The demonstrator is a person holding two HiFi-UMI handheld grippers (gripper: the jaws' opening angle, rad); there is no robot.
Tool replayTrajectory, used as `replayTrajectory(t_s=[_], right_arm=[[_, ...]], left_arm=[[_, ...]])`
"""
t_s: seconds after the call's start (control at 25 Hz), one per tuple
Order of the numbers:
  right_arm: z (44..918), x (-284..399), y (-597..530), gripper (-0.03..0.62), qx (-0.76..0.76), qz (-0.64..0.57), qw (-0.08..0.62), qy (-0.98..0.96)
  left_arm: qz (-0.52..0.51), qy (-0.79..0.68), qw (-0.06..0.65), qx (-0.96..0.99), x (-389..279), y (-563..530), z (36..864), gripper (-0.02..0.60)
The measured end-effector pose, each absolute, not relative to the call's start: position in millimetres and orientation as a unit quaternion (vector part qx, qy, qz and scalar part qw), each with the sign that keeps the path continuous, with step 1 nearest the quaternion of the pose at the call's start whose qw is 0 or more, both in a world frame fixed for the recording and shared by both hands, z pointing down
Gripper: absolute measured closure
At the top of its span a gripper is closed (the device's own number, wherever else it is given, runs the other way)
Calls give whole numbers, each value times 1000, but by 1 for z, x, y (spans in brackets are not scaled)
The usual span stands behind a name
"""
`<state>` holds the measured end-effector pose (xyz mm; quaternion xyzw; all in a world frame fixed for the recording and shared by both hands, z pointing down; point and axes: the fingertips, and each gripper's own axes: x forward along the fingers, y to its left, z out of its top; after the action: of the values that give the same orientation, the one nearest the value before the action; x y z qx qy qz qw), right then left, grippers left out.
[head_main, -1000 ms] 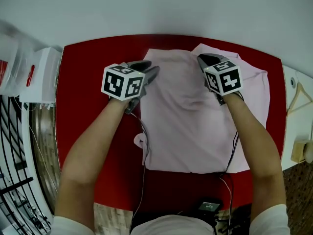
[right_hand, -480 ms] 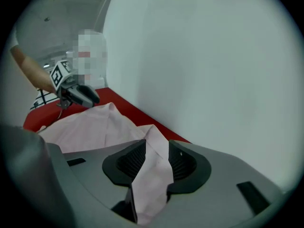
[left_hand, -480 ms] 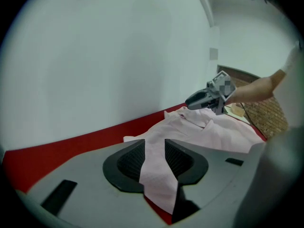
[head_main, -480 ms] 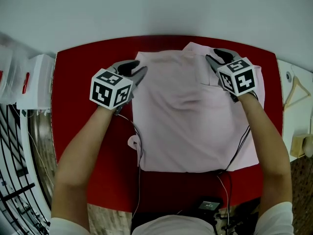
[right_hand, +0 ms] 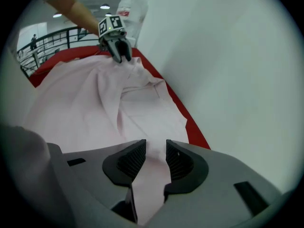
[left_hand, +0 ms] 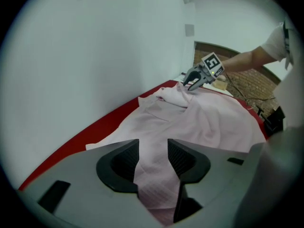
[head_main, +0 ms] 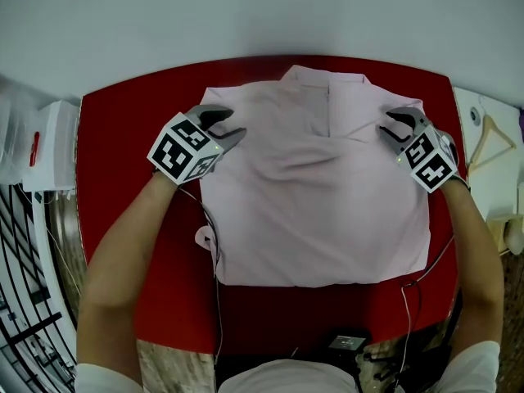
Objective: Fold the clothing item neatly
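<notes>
A pale pink shirt [head_main: 311, 195] lies spread on the red table [head_main: 131, 137], its collar [head_main: 327, 80] at the far edge. My left gripper [head_main: 223, 123] is at the shirt's far left corner. In the left gripper view [left_hand: 153, 151] a strip of shirt [left_hand: 156, 184] runs loosely through the wide gap between the jaws, which have just been opening. My right gripper [head_main: 397, 121] is at the far right corner. In the right gripper view [right_hand: 151, 156] cloth [right_hand: 149, 179] passes between its parted jaws, which have also just opened. Each gripper shows in the other's view, left [right_hand: 118, 51] and right [left_hand: 194, 80].
A white wall runs just behind the table's far edge. A white box [head_main: 49, 137] stands off the left side beside a black railing [head_main: 20, 285]. A wooden hanger [head_main: 491, 142] lies off the right edge. A small black device [head_main: 348, 341] and cables sit at the near edge.
The right gripper has travelled right along the shirt's far edge to its right corner. The left gripper has shifted left and rolled. The shirt lies wider and the collar shows.
</notes>
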<state>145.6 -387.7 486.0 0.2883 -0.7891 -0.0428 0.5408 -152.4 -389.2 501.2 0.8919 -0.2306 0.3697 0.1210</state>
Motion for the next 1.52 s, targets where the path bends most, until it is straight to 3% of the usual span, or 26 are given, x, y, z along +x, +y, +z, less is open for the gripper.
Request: replayTrajectory(t_s=[0.16, 0.36, 0.4, 0.48, 0.72, 1.04, 1.36, 1.52], right_arm=[[496, 178, -383, 464, 278, -58, 574, -768], [505, 189, -392, 464, 280, -66, 580, -762], [508, 188, -395, 464, 280, -69, 580, -762], [511, 186, -401, 465, 279, -82, 582, -759], [497, 182, -419, 549, 317, -70, 543, -774], [493, 194, -434, 568, 350, -50, 531, -770], [499, 224, -450, 572, 412, -7, 527, -743], [503, 232, -443, 571, 412, 19, 512, -753]], left_arm=[[424, -218, 131, 869, -150, -384, 524, 414], [419, -247, 164, 858, -153, -391, 533, 418], [415, -256, 169, 857, -153, -393, 531, 439], [403, -277, 176, 854, -154, -397, 525, 555], [324, -321, 221, 862, -158, -407, 501, 560], [256, -377, 287, 843, -185, -417, 501, 560], [214, -387, 309, 842, -195, -417, 499, 558], [199, -379, 315, 847, -202, -415, 492, 480]])
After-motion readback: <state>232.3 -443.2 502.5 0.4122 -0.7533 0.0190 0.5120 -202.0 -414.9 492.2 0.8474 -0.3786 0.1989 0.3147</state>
